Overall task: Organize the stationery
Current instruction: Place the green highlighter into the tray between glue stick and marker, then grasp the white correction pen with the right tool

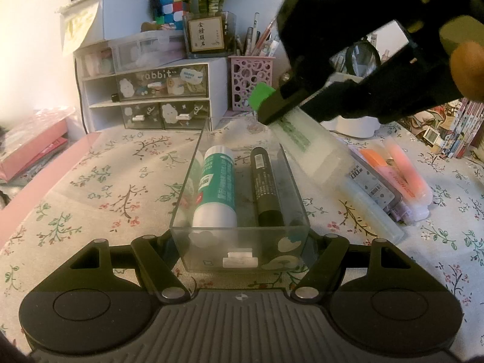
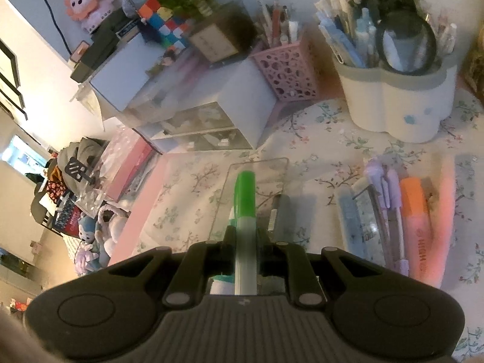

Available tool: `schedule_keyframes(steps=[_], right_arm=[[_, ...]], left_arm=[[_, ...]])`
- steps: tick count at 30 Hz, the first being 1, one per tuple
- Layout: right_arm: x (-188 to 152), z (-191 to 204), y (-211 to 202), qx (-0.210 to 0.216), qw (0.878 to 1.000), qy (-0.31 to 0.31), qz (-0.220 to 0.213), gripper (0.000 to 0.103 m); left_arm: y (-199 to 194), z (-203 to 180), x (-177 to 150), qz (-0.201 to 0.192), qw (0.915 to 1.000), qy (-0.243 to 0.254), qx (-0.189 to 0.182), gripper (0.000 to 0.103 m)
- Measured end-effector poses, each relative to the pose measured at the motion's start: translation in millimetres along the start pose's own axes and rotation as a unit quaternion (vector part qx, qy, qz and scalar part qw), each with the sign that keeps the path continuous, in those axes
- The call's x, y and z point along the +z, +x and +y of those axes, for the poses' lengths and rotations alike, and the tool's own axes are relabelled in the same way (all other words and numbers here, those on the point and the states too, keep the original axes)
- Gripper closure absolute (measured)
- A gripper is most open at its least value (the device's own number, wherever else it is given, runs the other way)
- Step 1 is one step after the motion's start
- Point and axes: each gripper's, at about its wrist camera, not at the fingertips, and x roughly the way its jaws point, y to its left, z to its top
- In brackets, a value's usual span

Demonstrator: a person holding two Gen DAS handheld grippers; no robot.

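1. Right wrist view shows the right tongs point(image 2: 245, 239) pinching a green-capped marker point(image 2: 245, 211) across its barrel, cap pointing ahead toward twelve o'clock over the clear tray point(image 2: 273, 166).
2. From the left wrist view the marker point(image 1: 284, 121) hangs tilted above the tray's point(image 1: 239, 236) far right corner, at about one o'clock, not yet inside.
3. Left tongs point(image 1: 240, 254) clamp the tray's near wall; the tray sits on the floral tabletop point(image 1: 99, 187) and holds a glue stick point(image 1: 216, 187) and a black marker point(image 1: 266, 184).
4. The marker looks light, stiff and smooth, so it could swivel in a narrow pinch; a mid-barrel hold seems the steadiest.
5. The tray seems thin, rigid plastic, light enough to slide, hence the steadying grip on its wall.
6. More highlighters point(image 1: 405, 169) lie at three o'clock, beside the tray.
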Motion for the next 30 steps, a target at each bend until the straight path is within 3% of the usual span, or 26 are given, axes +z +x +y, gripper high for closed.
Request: schedule_keyframes(steps=[3,17,20,30], right_arm=[[2,2,6,0.006,1.0,0.01,0.008,0.1],[1,8,39,-0.053,0.998,0.01,0.028,0.098],[-3,9,40,-0.047,0.998,0.003,0.039,0.097],[6,-17,2,-0.047,0.998,0.027,-0.014,0.097]], left_arm=[[0,0,0,0.0,1.0,0.0,0.0,0.03],[0,1,0,0.0,1.0,0.0,-0.001,0.03],[0,0,-1,-0.001,1.0,0.001,-0.002,0.03],[0,0,-1,-0.001,1.0,0.001,-0.002,0.03]])
